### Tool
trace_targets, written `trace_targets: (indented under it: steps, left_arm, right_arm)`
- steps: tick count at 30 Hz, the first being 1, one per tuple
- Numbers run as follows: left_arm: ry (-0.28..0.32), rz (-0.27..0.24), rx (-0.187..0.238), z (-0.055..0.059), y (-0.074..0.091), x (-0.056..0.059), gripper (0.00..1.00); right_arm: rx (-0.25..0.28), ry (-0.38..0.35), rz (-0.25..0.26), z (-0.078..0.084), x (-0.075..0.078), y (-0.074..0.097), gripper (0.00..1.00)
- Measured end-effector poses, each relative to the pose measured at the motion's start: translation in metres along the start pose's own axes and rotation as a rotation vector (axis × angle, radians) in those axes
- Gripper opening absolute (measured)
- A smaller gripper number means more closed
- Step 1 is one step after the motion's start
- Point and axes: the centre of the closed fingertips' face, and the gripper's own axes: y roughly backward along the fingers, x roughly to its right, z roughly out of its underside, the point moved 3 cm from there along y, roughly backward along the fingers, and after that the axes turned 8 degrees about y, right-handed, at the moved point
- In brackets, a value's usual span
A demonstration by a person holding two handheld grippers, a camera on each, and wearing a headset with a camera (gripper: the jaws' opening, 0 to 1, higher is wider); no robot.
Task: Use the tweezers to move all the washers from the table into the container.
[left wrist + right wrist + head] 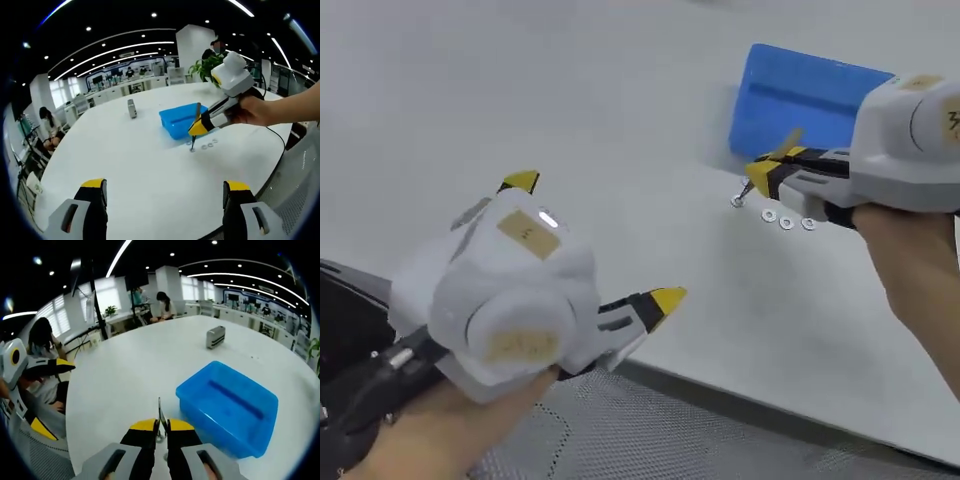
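**Tweezers down at the washers, your left gripper idle**

Your right gripper (pixel 159 426) has its jaws pinched close together on the tweezers (pixel 197 111), which stick out ahead of the yellow tips. In the head view the tweezers slant down and to the left. Their point sits at the white table (pixel 520 80), on what looks like a lone washer (pixel 736 203). You cannot tell from these views whether the point actually grips it.

Just beside that spot, three washers (pixel 787 222) lie flat on the table in a short row. They are close to one another and partly under your right gripper.

The blue container (pixel 227 407) stands upright on the table just beyond the washers, near them but not touching. In the right gripper view it lies to the right of the tweezers.

Your left gripper (pixel 593 238) hangs over the near edge of the table, well apart from the washers and the container. Its jaws are spread wide with nothing between them.

A small grey box (pixel 215 336) stands farther back on the table, well past the container.
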Motion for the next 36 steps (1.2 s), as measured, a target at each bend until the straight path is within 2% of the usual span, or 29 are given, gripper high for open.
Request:
trace_targets:
  steps: [3, 6, 8, 14, 18, 20, 24, 27, 31, 34, 36]
  left_arm:
    - [-0.004, 0.004, -0.009, 0.002, 0.000, 0.001, 0.99]
    - [-0.014, 0.003, 0.001, 0.001, 0.000, 0.001, 0.99]
    - [-0.019, -0.007, 0.018, -0.002, 0.002, -0.001, 0.99]
    - [-0.010, -0.010, 0.016, -0.001, 0.002, -0.003, 0.99]
    - [0.003, -0.010, 0.023, -0.002, 0.002, -0.004, 0.99]
    - [0.007, -0.009, 0.013, -0.001, 0.002, -0.004, 0.99]
    - [0.019, -0.006, 0.027, -0.004, 0.003, -0.005, 0.99]
    - [0.019, -0.007, 0.009, -0.001, 0.002, -0.005, 0.97]
    - [0.011, -0.016, 0.005, -0.001, 0.002, -0.005, 0.97]
    - [0.004, -0.021, -0.034, 0.005, -0.002, -0.005, 0.99]
    - [0.000, -0.023, -0.038, 0.005, -0.002, -0.005, 0.99]
  right_arm:
    - [0.001, 0.002, 0.005, 0.000, -0.001, -0.001, 0.04]
    - [-0.002, 0.038, 0.019, 0.000, -0.002, -0.002, 0.03]
    - [-0.003, 0.032, 0.023, 0.000, -0.003, -0.002, 0.03]
    - [-0.002, 0.056, 0.037, 0.000, -0.003, -0.003, 0.03]
    - [-0.026, 0.075, 0.042, 0.000, -0.004, -0.002, 0.02]
    - [-0.030, 0.066, 0.040, 0.000, -0.004, -0.001, 0.02]
    - [-0.033, 0.057, 0.042, 0.002, -0.005, 0.003, 0.02]
    - [-0.023, 0.041, 0.036, -0.001, -0.006, 0.008, 0.02]
    - [-0.011, 0.029, 0.035, -0.006, -0.006, 0.015, 0.02]
    - [-0.005, 0.028, 0.046, -0.011, -0.002, 0.021, 0.02]
    - [0.003, 0.021, 0.049, -0.015, 0.000, 0.024, 0.02]
